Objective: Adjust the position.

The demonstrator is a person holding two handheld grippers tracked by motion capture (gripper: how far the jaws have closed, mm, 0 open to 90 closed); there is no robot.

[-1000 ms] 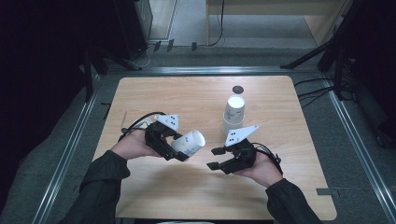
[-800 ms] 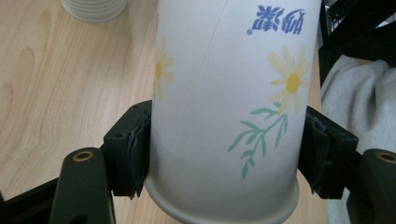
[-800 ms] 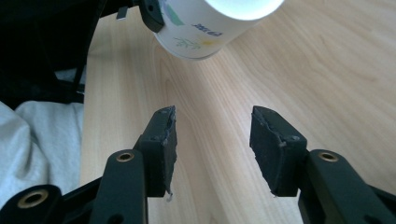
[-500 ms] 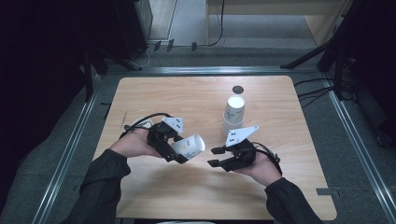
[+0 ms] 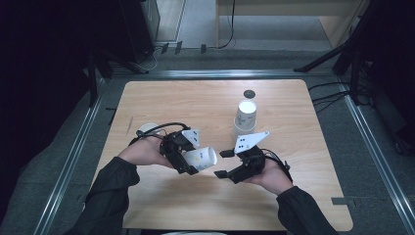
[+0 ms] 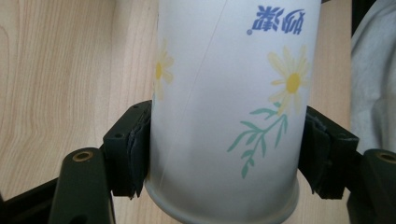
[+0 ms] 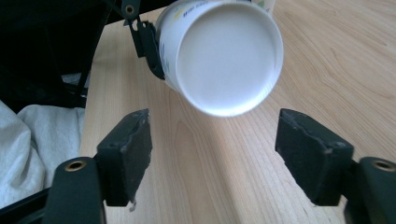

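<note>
Toward the near left of the surface (image 5: 161, 103), the left gripper (image 5: 188, 159) has its jaws clenched on a daisy-printed paper cup (image 5: 199, 158), held sideways above the wood with its base facing right. Just beside it, the right gripper (image 5: 222, 164) hovers with jaws spread wide, aimed at that base. A stack of cups (image 5: 244, 118) stands toward the far right.

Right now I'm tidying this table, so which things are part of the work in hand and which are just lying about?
In hand:
- daisy paper cup, clamped in the left gripper
- right gripper, fingers open, facing the cup

Lying about:
- cup stack
- small dark disc
- white object behind the left hand
</note>
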